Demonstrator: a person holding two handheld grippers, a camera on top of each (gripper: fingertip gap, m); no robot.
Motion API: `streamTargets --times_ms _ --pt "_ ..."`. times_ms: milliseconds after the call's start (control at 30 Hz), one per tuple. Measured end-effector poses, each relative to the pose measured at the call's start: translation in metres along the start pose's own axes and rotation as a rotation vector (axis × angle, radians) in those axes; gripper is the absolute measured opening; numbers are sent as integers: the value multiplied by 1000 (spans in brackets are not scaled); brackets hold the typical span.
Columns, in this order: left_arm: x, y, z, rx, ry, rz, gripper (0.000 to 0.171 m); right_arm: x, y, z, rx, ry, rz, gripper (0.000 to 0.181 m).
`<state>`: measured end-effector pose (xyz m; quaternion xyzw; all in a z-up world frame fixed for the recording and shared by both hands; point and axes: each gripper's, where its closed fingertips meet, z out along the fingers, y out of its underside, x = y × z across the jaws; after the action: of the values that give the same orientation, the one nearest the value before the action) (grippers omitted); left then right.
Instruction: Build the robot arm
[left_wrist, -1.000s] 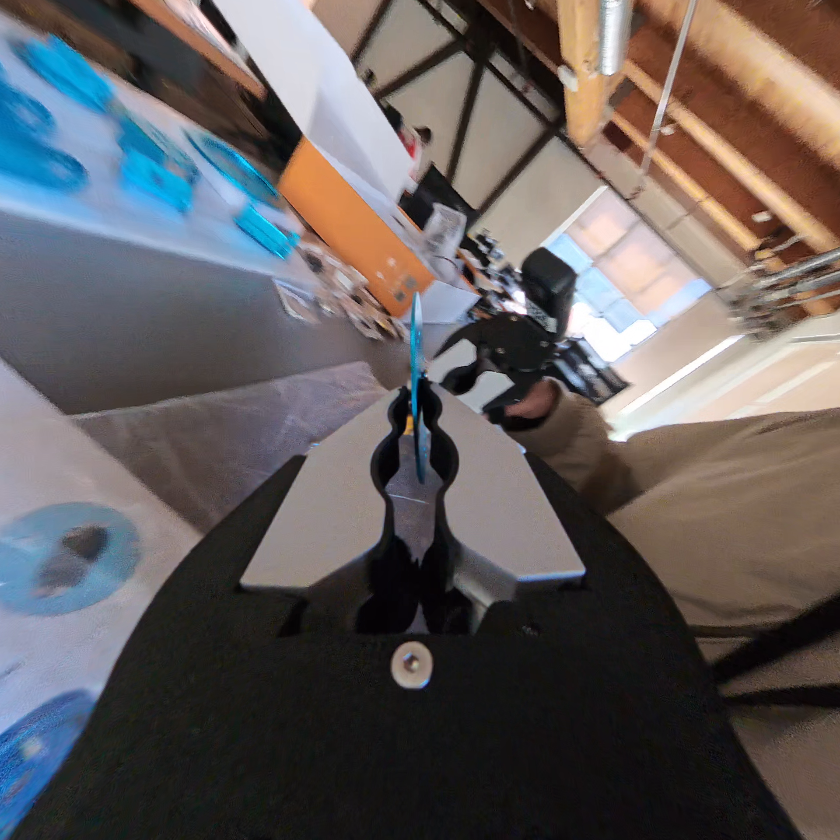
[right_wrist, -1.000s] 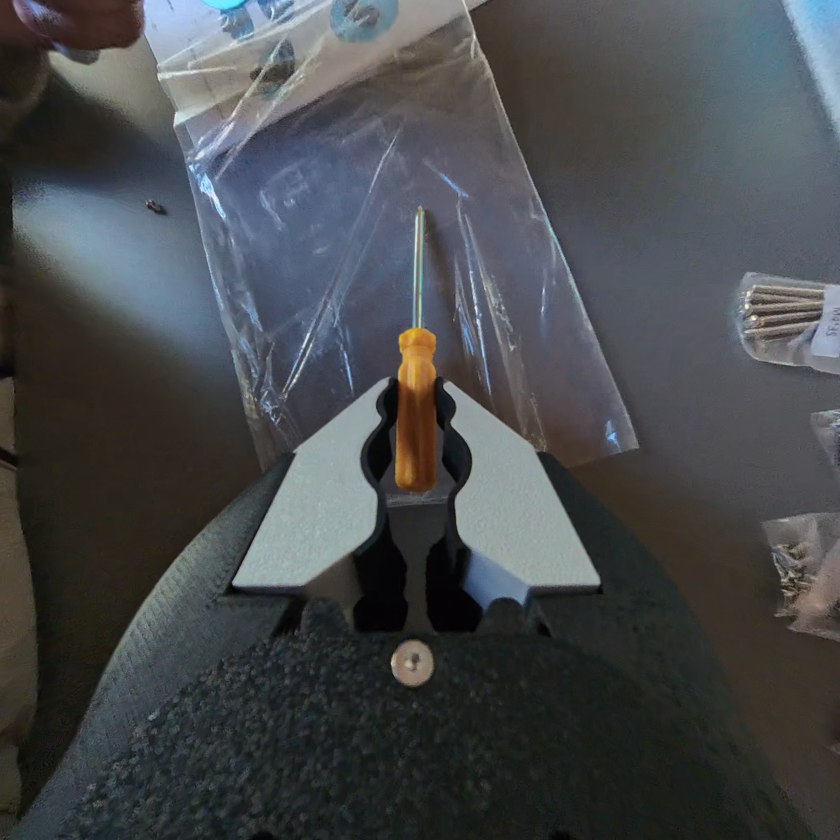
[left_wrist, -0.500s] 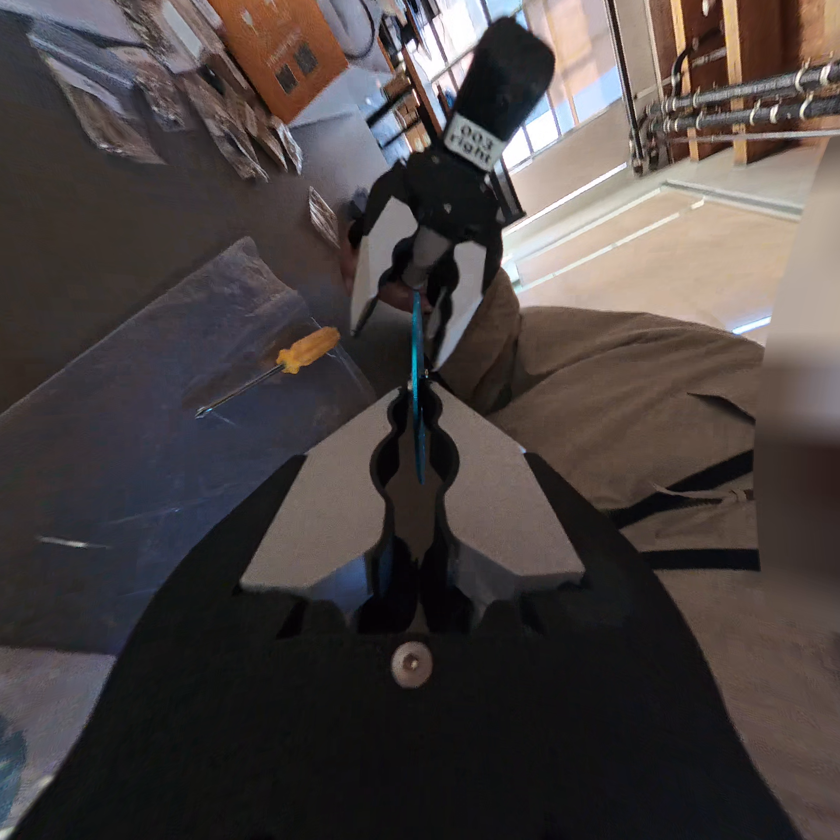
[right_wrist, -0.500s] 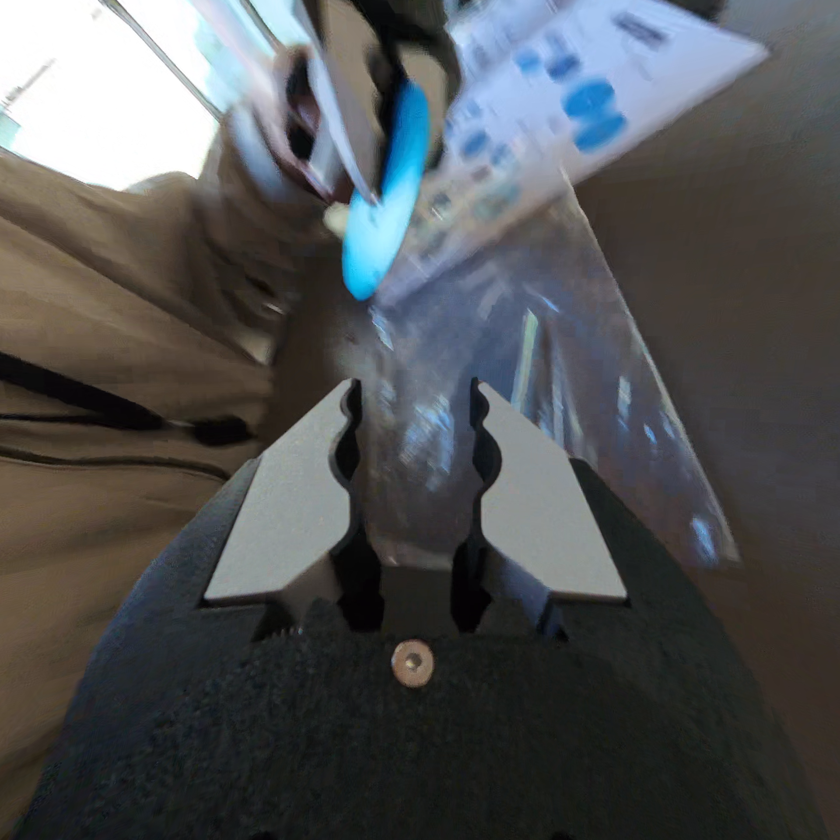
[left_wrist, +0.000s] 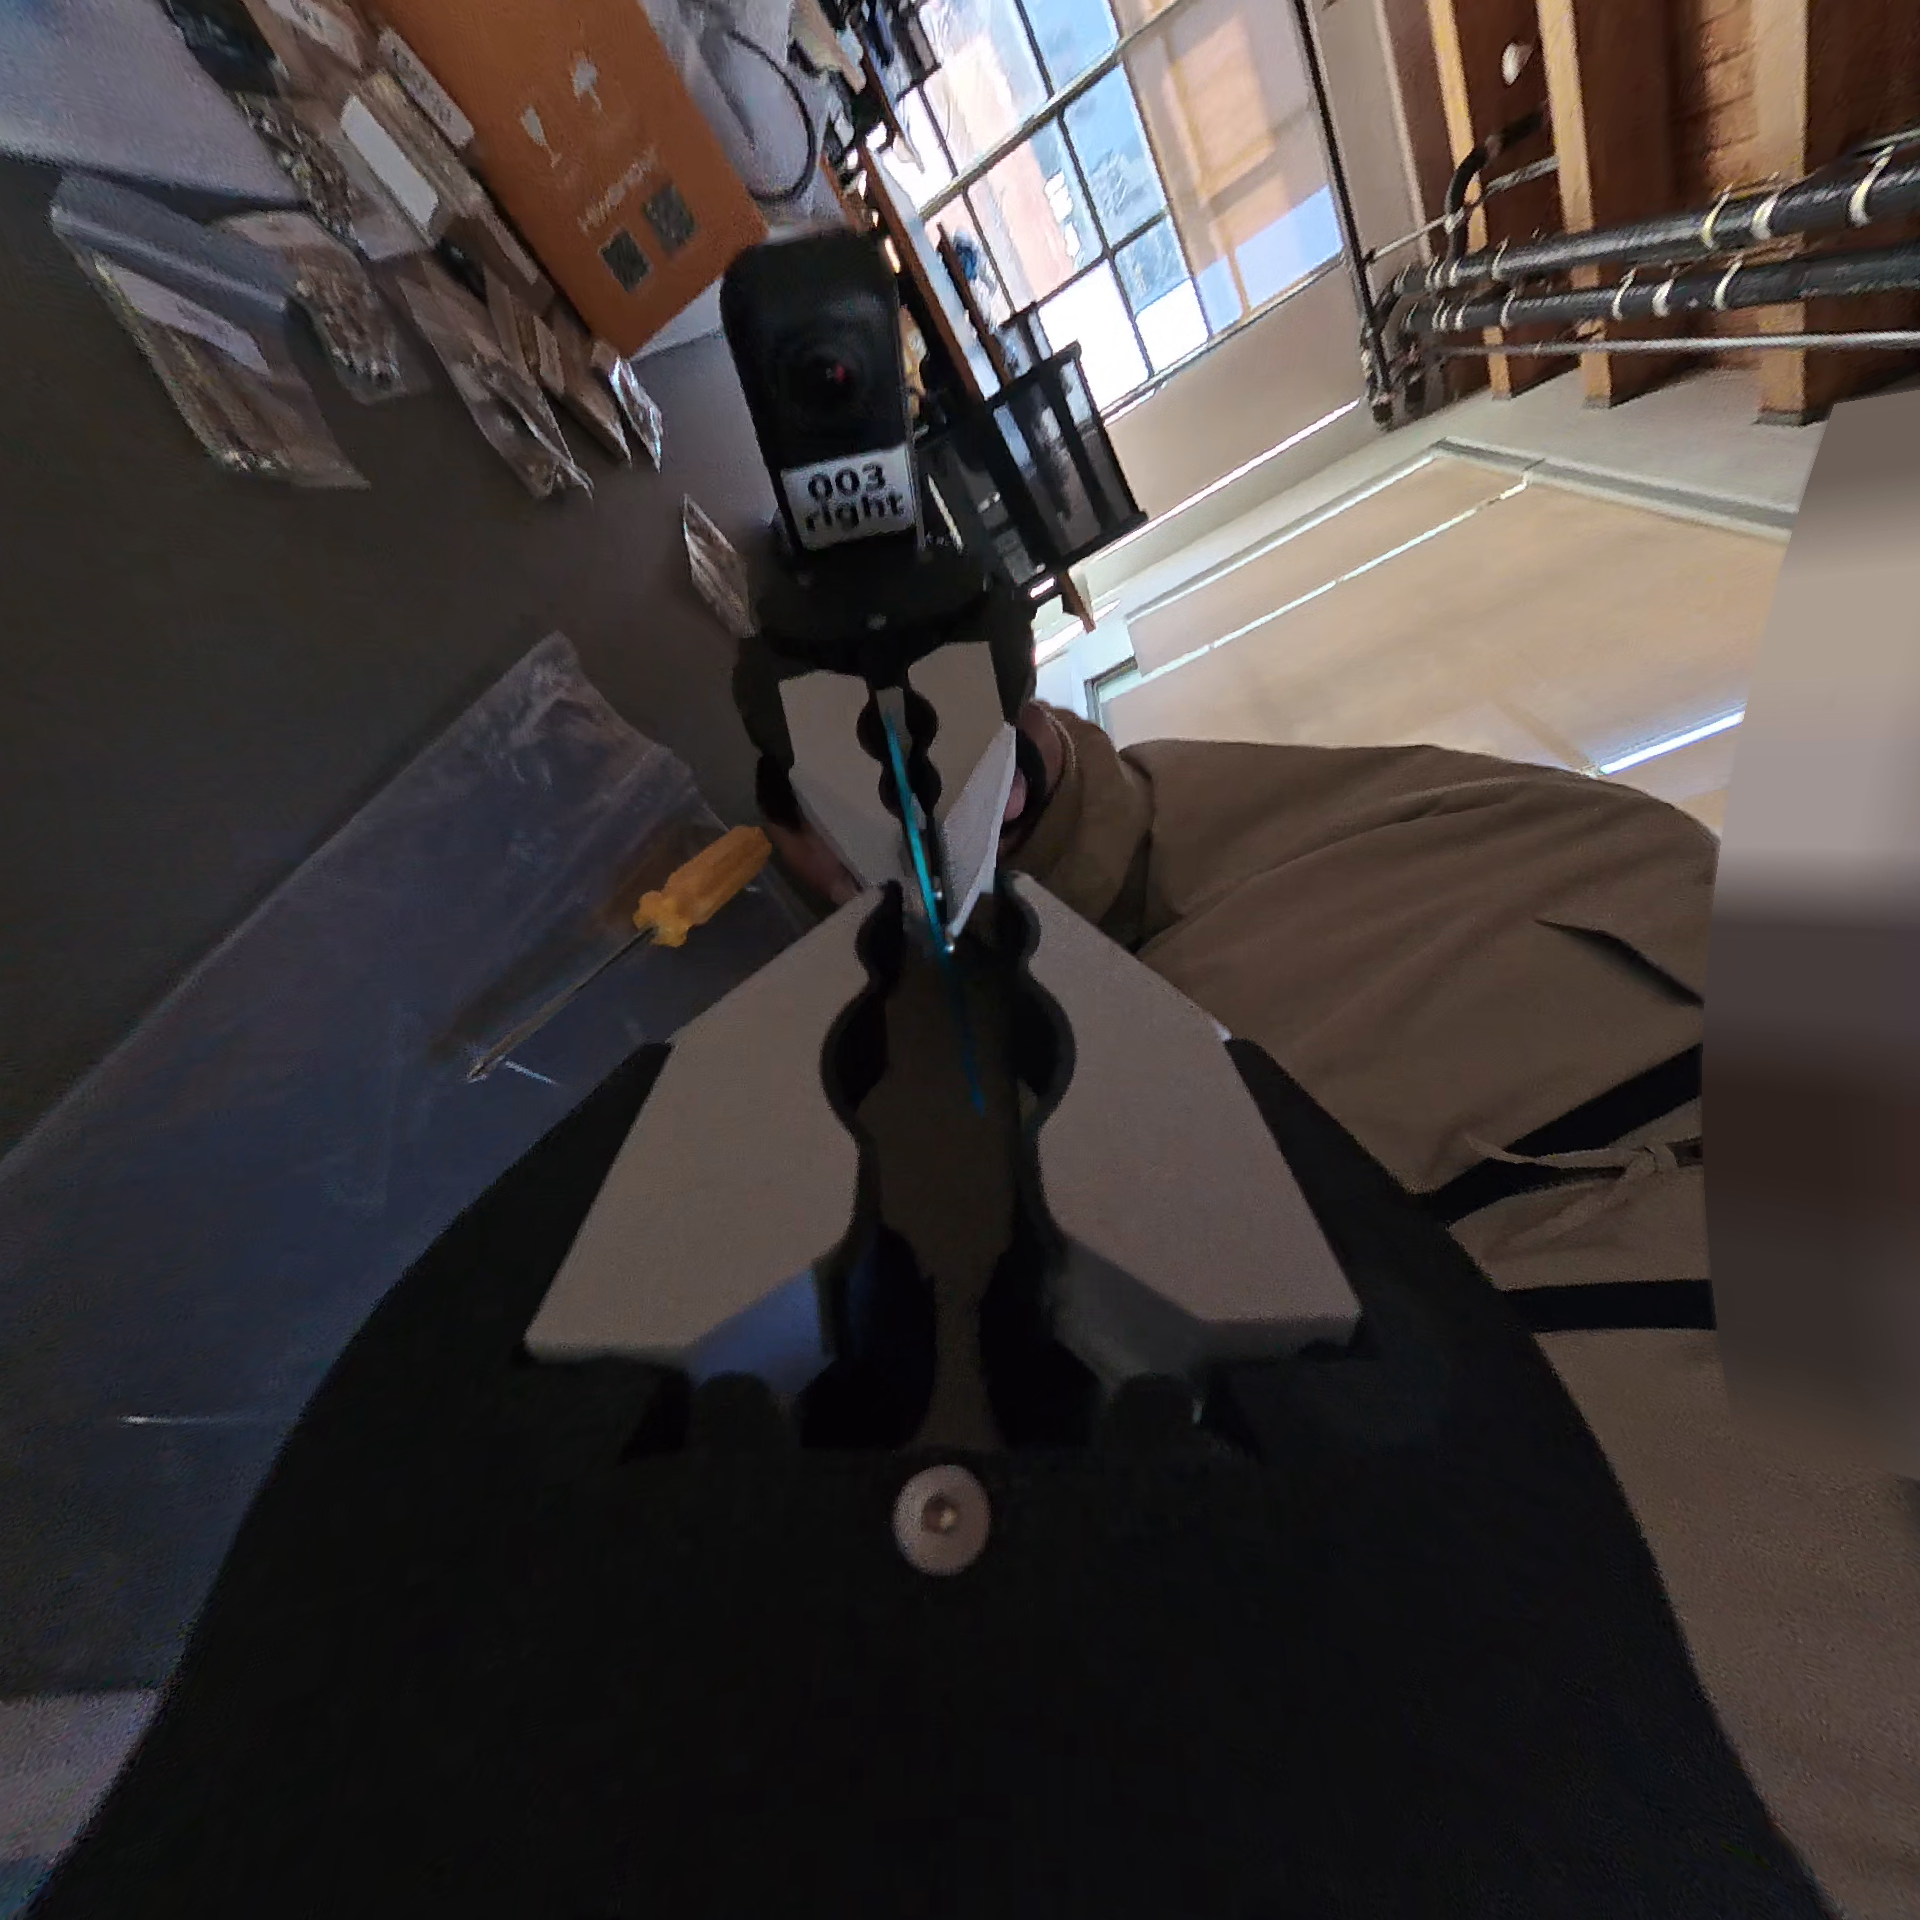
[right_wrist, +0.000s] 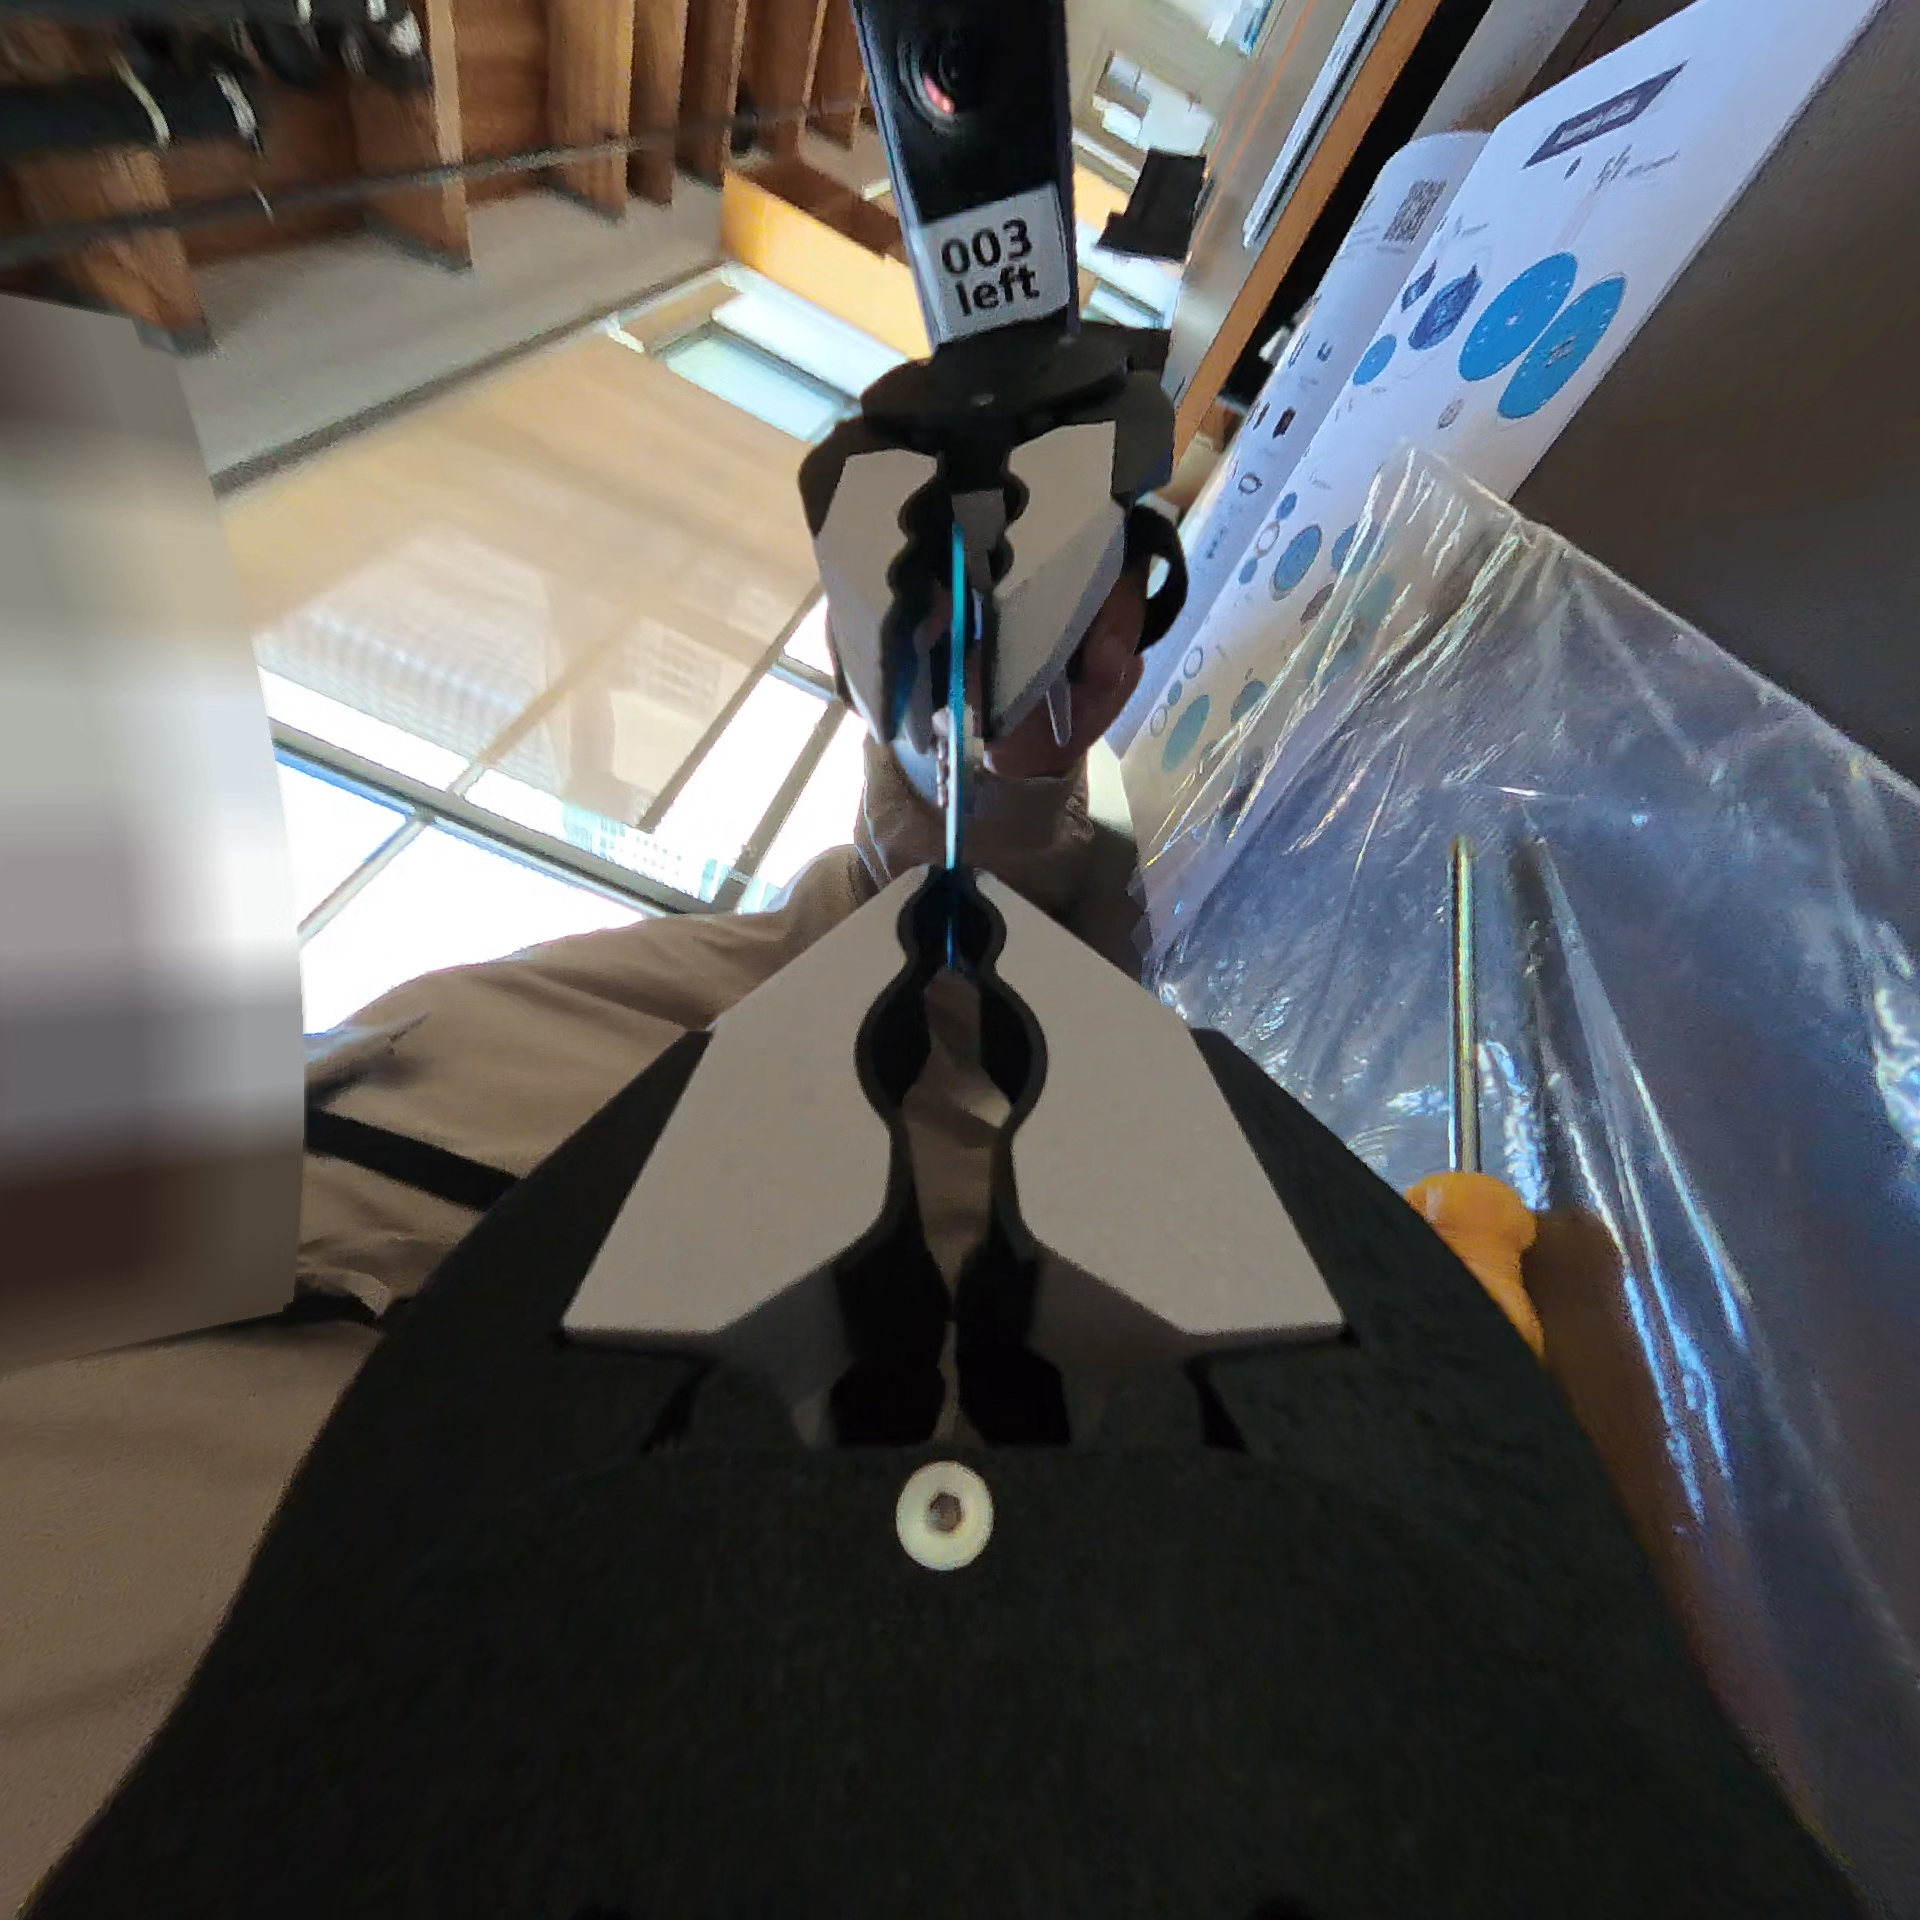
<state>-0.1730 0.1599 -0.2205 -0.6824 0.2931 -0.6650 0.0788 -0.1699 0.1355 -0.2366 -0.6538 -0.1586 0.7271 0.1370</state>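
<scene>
The two tools face each other above the bench (left_wrist: 208, 665), a thin blue disc (right_wrist: 957, 665) edge-on between them. The right tool (right_wrist: 951, 883) pinches the disc's near edge at its fingertips. The left tool (left_wrist: 940, 904) stands narrowly parted, the disc seemingly loose in its gap. An orange-handled screwdriver (left_wrist: 665, 914) lies on a clear plastic bag (right_wrist: 1558, 831), left of the left tool.

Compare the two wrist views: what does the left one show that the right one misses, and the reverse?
Only the left wrist view: small packets and an orange box on the dark table. Only the right wrist view: a white sheet with blue discs. Both: the thin blue disc, edge-on between the left gripper and right gripper, the orange-handled screwdriver, and the clear plastic bag.
</scene>
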Motion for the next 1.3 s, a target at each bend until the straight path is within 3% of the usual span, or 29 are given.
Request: streamTargets --times_ms 200,533,867,1067,1300 --pt "1 -16 -13 201 -7 65 29 6 -4 0 91 17 27 0" --pt "0 12 -12 389 -129 90 29 4 -2 4 107 45 -23 0" --pt "5 16 -4 594 -112 73 26 -2 1 8 88 166 -223 0" --pt "6 9 -12 792 -119 54 20 -3 0 9 123 162 -220 0" --pt "5 10 -8 819 -129 58 16 -2 5 14 123 138 -188 0"
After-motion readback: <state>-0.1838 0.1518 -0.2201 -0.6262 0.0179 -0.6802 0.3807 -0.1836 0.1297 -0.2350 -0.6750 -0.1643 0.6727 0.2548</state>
